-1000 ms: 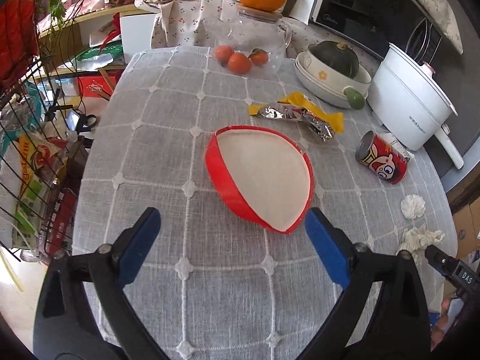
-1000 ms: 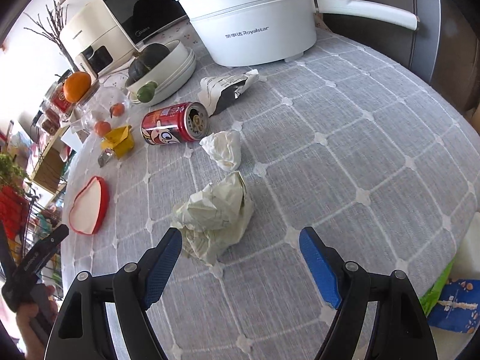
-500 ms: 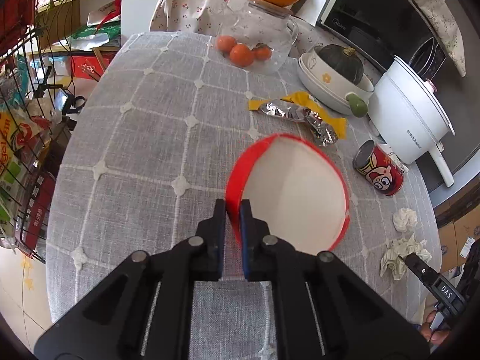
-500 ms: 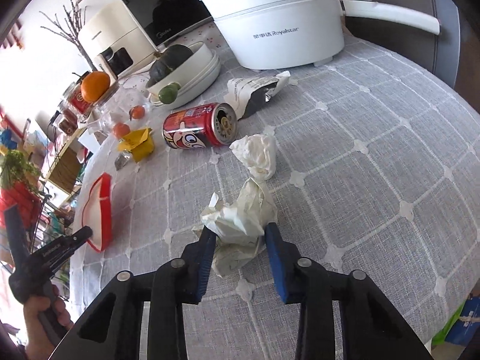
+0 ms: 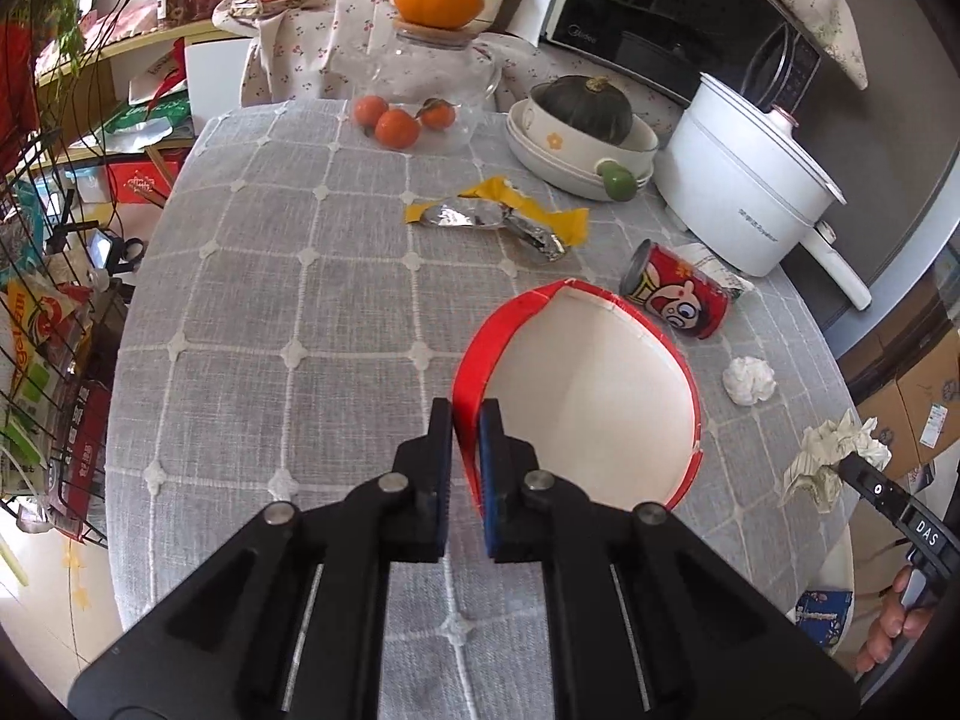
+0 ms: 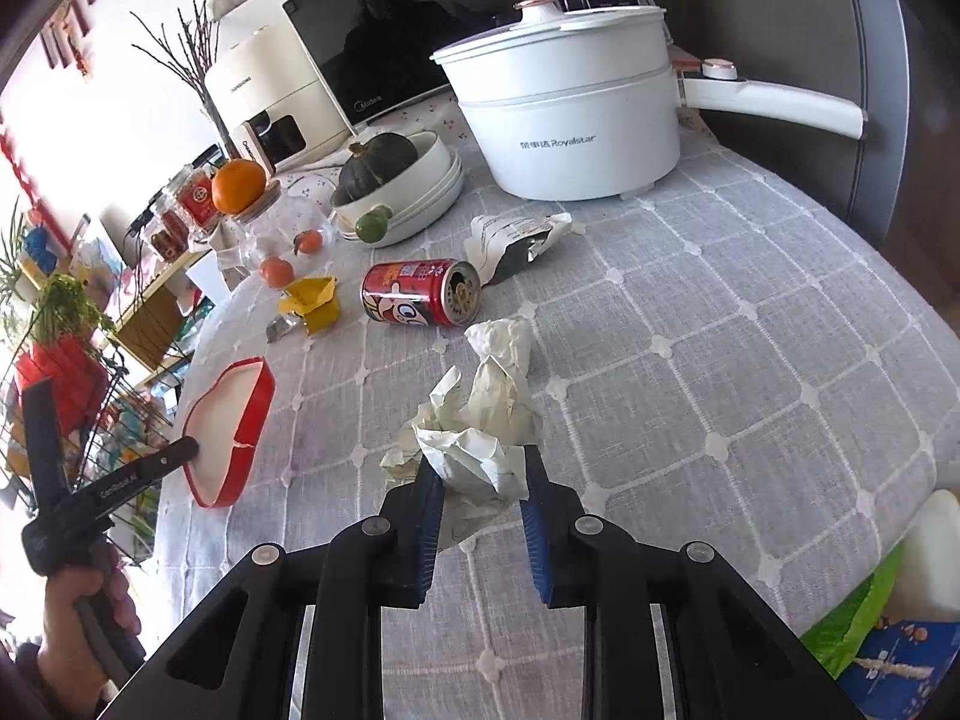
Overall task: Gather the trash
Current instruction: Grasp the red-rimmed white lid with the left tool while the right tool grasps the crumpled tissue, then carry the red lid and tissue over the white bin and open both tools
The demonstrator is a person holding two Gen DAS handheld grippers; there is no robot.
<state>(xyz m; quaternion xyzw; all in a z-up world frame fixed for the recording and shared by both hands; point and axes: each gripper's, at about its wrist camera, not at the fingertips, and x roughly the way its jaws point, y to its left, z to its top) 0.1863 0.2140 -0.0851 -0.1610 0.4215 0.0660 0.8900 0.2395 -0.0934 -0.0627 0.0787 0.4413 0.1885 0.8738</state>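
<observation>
The white electric pot [image 6: 576, 120] bears "Royalstar". The microwave [image 6: 384, 60] bears "Midea". The right gripper handle [image 5: 927, 534] bears "DAS".

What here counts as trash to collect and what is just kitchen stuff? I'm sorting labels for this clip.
Trash:
- red tray, clamped by the left hand-held gripper
- crumpled paper, in the right hand-held gripper
- white tissue ball
- red can
- yellow foil wrapper
- torn packet

Lying about:
- white pot
- squash in bowls
- oranges
</observation>
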